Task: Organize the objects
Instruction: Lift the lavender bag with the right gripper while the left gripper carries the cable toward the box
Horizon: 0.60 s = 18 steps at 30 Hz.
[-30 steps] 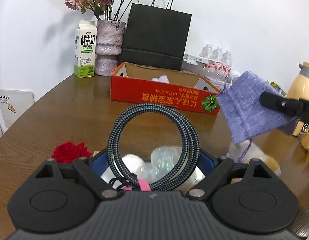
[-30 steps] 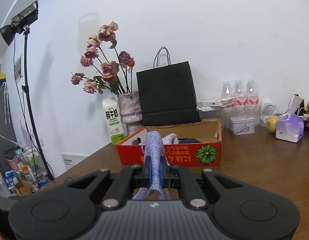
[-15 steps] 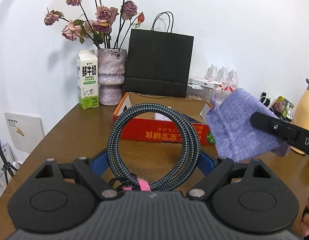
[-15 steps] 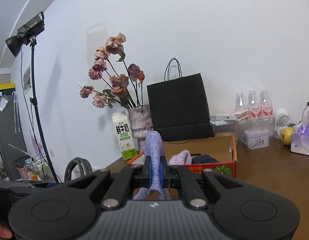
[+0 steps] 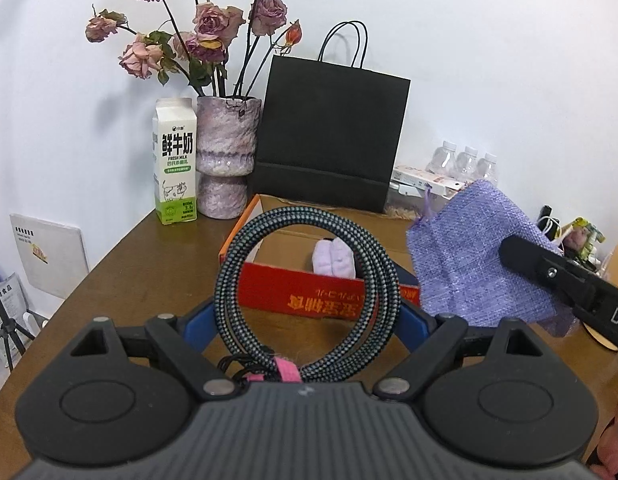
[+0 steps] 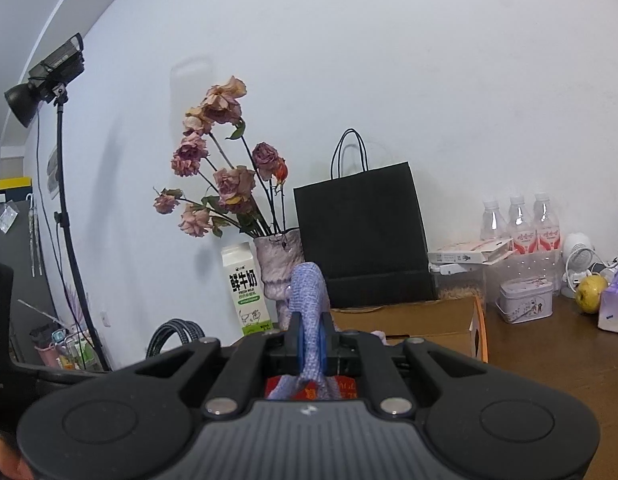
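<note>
My left gripper [image 5: 307, 320] stands wide, its blue pads pressed on the sides of a coiled black-and-teal braided cable [image 5: 227, 300] that it holds upright in the air. The red cardboard box [image 5: 309, 298] lies just beyond the coil, with a pale lilac soft item [image 5: 335, 258] inside. My right gripper [image 6: 311, 348] is shut on a purple woven pouch [image 6: 307, 292]. In the left wrist view the pouch [image 5: 469, 256] hangs at the right, level with the box's near right corner. The coil [image 6: 173, 332] also shows at the lower left of the right wrist view.
Behind the box stand a milk carton [image 5: 175, 160], a vase of dried roses [image 5: 225, 160] and a black paper bag [image 5: 329, 136]. Water bottles [image 6: 517, 220], a small tin [image 6: 525, 300] and a yellow fruit [image 6: 591, 288] sit at the right. A lamp stand [image 6: 65, 200] rises left of the brown table [image 5: 141, 272].
Both grippers have risen and come closer to the red box with their loads. The red flower and the pale items that lay under the left gripper have dropped out of view.
</note>
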Each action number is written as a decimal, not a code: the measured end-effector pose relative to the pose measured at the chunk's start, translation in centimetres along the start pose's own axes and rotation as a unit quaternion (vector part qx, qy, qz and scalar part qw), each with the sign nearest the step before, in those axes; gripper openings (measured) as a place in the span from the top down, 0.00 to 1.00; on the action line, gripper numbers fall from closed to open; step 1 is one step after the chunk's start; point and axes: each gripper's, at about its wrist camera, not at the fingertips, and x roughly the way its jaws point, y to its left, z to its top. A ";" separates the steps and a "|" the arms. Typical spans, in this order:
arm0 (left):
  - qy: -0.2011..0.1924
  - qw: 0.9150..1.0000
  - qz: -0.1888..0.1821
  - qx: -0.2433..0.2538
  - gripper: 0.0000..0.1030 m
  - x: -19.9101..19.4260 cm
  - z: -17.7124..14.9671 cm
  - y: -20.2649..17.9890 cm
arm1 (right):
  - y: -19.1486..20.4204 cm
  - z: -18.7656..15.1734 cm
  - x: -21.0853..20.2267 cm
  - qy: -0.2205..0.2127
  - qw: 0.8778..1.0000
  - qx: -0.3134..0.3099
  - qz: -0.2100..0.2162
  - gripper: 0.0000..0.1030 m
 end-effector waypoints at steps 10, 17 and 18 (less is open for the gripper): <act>0.004 1.000 0.015 -0.003 0.13 2.9 2.3 -0.6 | 0.1 1.9 3.6 0.001 1.000 -0.014 0.009 0.94; 0.009 1.000 0.029 -0.007 0.13 5.3 3.8 -0.6 | -0.7 2.9 6.4 0.005 1.000 -0.014 0.004 0.94; 0.010 0.999 0.031 -0.007 0.13 5.7 4.0 -0.6 | -0.9 3.0 6.8 0.006 1.000 -0.012 0.004 0.94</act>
